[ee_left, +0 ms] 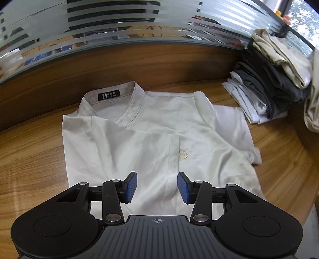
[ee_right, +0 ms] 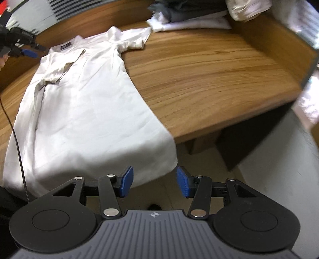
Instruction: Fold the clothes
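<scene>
A white short-sleeved shirt [ee_left: 155, 127] lies flat on the wooden table [ee_left: 30, 143], collar with a black label at the far side. Its left sleeve is folded in over the body. My left gripper [ee_left: 157, 186] is open and empty, hovering above the shirt's middle. In the right wrist view the shirt [ee_right: 89, 107] runs lengthwise, its hem hanging over the table's front edge. My right gripper [ee_right: 154, 182] is open and empty, just off the hem's right corner. The left gripper [ee_right: 22, 50] shows at the far left there.
A pile of folded and crumpled clothes [ee_left: 273, 79], grey, white and beige, stands at the back right of the table; it also shows in the right wrist view [ee_right: 191, 16]. A wooden rim and striped glass partition [ee_left: 119, 25] back the table. A black cable [ee_right: 18, 143] hangs at left.
</scene>
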A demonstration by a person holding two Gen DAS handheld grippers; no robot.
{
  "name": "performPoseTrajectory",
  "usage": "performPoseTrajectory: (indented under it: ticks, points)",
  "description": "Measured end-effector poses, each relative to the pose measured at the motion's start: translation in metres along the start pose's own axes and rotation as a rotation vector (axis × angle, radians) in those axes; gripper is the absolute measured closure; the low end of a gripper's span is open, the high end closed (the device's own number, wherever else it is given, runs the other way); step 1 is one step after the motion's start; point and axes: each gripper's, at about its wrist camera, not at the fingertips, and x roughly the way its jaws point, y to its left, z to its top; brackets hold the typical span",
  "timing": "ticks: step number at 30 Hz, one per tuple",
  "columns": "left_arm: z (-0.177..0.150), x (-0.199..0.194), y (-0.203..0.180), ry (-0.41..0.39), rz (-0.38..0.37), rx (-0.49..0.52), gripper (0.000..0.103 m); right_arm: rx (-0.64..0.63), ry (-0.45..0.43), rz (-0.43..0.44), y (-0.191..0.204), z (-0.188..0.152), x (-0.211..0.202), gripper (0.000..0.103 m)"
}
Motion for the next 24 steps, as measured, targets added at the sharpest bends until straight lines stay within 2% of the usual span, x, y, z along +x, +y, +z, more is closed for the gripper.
performPoseTrajectory:
  ticks: [1, 6, 9, 10, 11, 12, 14, 16, 18, 22, 24]
  points:
    - [0.003, 0.000, -0.006, 0.001, 0.009, -0.009, 0.047, -0.014, 0.002, 0.031, -0.011, 0.004, 0.009, 0.044]
    - [0.015, 0.005, -0.045, 0.009, 0.022, -0.026, 0.042, -0.058, 0.025, 0.234, -0.056, 0.021, 0.044, 0.044]
    - [0.021, 0.016, -0.074, 0.027, -0.006, -0.006, 0.035, -0.092, 0.067, 0.347, -0.067, 0.026, 0.060, 0.047]
    - [0.023, 0.021, -0.085, 0.033, -0.022, 0.008, 0.033, -0.097, 0.076, 0.375, -0.069, 0.027, 0.064, 0.055]
    - [0.025, 0.026, -0.097, 0.038, -0.037, 0.021, 0.033, -0.098, 0.085, 0.402, -0.072, 0.028, 0.066, 0.072]
    - [0.028, 0.033, -0.108, 0.042, -0.047, 0.030, 0.033, -0.096, 0.094, 0.425, -0.074, 0.029, 0.068, 0.081]
    - [0.032, 0.045, -0.131, 0.050, -0.066, 0.047, 0.033, -0.085, 0.105, 0.443, -0.076, 0.028, 0.067, 0.093]
    - [0.036, 0.059, -0.152, 0.056, -0.069, 0.063, 0.033, -0.064, 0.105, 0.443, -0.076, 0.025, 0.063, 0.098]
    - [0.042, 0.073, -0.172, 0.061, -0.071, 0.082, 0.033, -0.026, 0.102, 0.429, -0.075, 0.021, 0.056, 0.101]
    - [0.054, 0.104, -0.210, 0.072, -0.058, 0.150, 0.033, 0.073, 0.066, 0.430, -0.067, 0.016, 0.040, 0.102]
    - [0.060, 0.119, -0.224, 0.077, -0.076, 0.186, 0.033, 0.131, 0.054, 0.439, -0.065, 0.013, 0.033, 0.102]
